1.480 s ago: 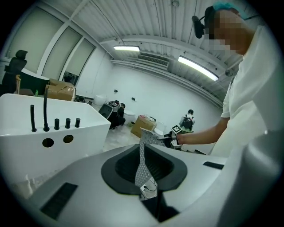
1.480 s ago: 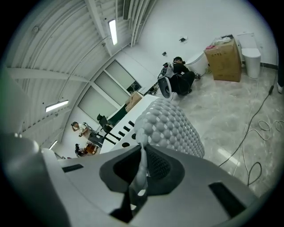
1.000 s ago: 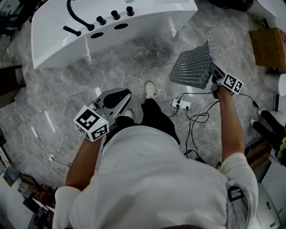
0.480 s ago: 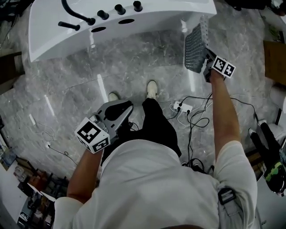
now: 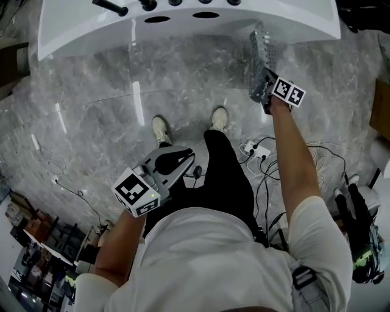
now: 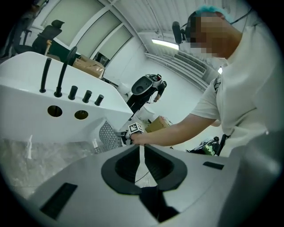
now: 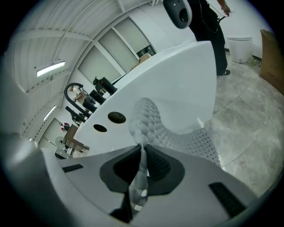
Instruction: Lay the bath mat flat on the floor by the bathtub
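Beside the right end of the white bathtub, the right gripper has its fingers pressed together on one edge of the bath mat, a grey, translucent sheet covered in small bumps and holes. From the head view the bath mat shows nearly edge-on, standing upright off the fingers and reaching toward the bathtub's side wall. In the right gripper view it rises from the clamp in a curl and drapes off to the right in front of the tub wall, above the grey marbled floor. Whether its loose end touches the floor cannot be told. The left gripper is held low and near the person's body, well apart from the bath mat. Its own view shows the fingers closed tip to tip with only a thin sliver of light between them and nothing gripped. Two oval holes and a row of black knobs sit on the bathtub's rim, the knobs cut off by the far edge of the head view. The person's pale shoes stand on the floor between the grippers, and a white power strip lies among tangled cables just right of them, partly hidden by the right arm.
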{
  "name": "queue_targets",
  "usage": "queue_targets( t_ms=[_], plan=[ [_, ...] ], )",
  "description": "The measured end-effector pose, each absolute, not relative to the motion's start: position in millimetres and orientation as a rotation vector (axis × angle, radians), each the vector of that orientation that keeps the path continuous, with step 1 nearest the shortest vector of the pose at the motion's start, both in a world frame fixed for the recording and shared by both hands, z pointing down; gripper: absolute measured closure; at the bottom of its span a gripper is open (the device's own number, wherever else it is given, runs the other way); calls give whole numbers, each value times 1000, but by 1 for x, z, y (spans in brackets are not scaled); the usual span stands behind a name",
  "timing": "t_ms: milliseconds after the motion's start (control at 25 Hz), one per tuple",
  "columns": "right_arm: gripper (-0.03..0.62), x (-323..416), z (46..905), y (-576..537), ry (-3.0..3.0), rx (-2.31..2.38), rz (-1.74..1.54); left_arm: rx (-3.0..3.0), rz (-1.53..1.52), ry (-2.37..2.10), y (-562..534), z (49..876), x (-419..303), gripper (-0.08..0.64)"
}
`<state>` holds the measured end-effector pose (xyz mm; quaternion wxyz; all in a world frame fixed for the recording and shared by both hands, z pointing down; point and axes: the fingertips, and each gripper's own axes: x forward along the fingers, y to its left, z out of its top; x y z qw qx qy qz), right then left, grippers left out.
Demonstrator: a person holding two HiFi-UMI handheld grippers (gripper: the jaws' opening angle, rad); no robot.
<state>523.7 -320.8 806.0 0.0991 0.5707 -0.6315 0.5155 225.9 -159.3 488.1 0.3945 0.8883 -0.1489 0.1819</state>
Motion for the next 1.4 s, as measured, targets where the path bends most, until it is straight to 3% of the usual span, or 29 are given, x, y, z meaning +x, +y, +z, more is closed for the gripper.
queue_targets(
  t_ms=[680, 1400],
  plan=[
    [552, 224, 912, -381, -1938, 1222, 1431, 2147, 290, -664, -196, 553, 42, 514],
    [535, 20, 975, -430, -1944, 989, 1336, 2027, 185, -773, -188, 601, -88, 514]
  ],
)
